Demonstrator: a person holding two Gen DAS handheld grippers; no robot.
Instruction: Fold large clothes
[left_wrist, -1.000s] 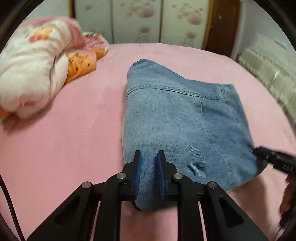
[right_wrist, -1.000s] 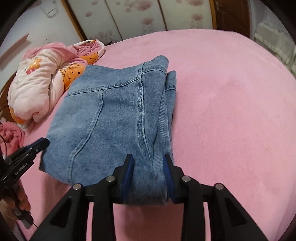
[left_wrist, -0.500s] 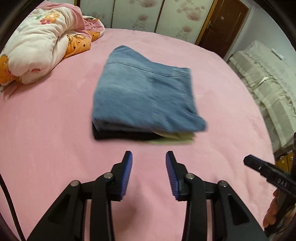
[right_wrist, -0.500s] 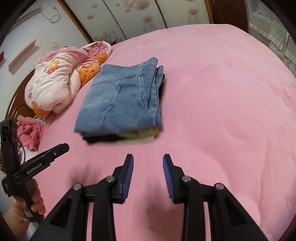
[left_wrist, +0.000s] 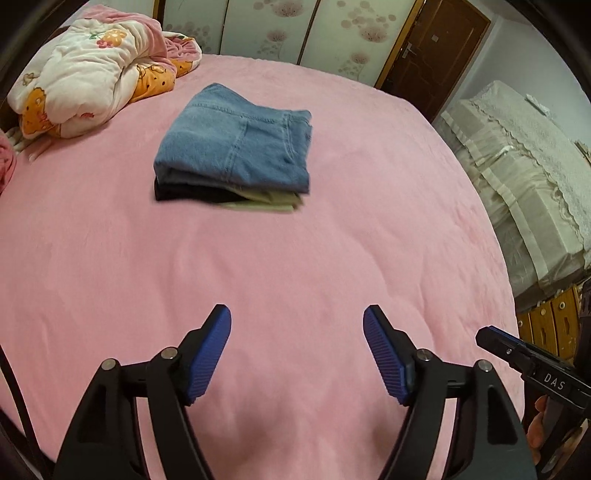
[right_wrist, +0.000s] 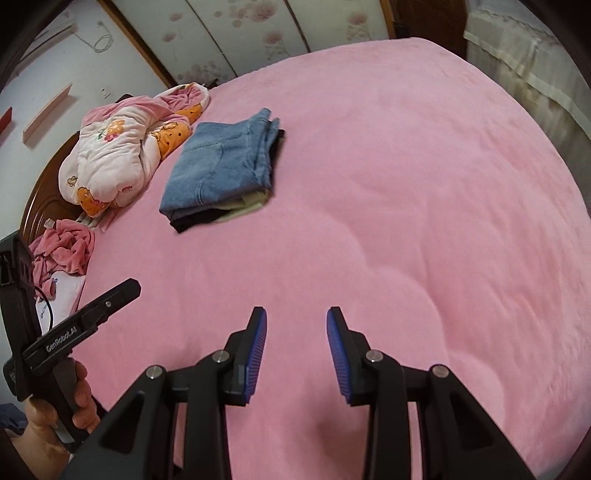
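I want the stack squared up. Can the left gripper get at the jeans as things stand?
Probably yes: the left gripper holds nothing, its jaws are opening, and only bare pink bed lies between it and the jeans.

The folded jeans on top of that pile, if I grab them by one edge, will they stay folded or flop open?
The folded jeans would probably flop open: soft denim layers lie loose, with nothing pinning them. They look fairly heavy for their size, being thick and several layers deep. Pushed, they would likely slide off the dark garment beneath rather than move the pile.
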